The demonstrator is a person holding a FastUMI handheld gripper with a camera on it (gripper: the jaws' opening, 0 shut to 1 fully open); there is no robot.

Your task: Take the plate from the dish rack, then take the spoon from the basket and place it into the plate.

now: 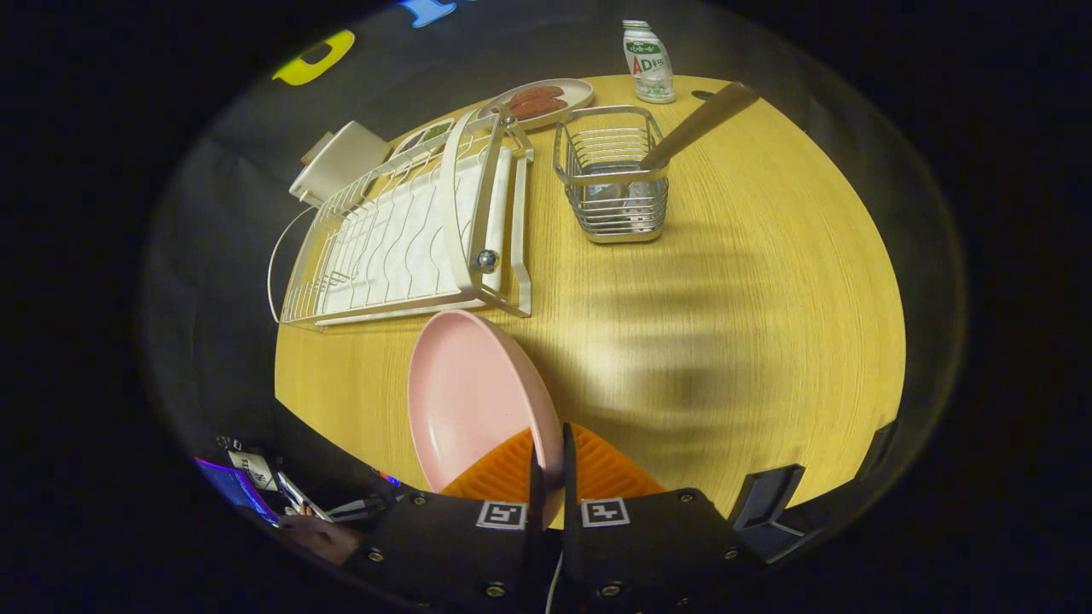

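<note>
A pink plate (465, 396) stands on edge between my orange fingers (606, 465), held above the wooden table. My gripper (550, 456) is shut on the plate's rim. Beyond the plate lies the white dish rack (409, 230), with no dishes in it. To the right of the rack stands a wire basket (612, 183) with a spoon (704, 124) leaning out of it, handle up and to the right.
The round wooden table (725, 324) has open room ahead and to the right of the fingers. Behind the rack sit an oval dish of sausages (537, 101), a small bottle (648, 61) and a white box (337, 162).
</note>
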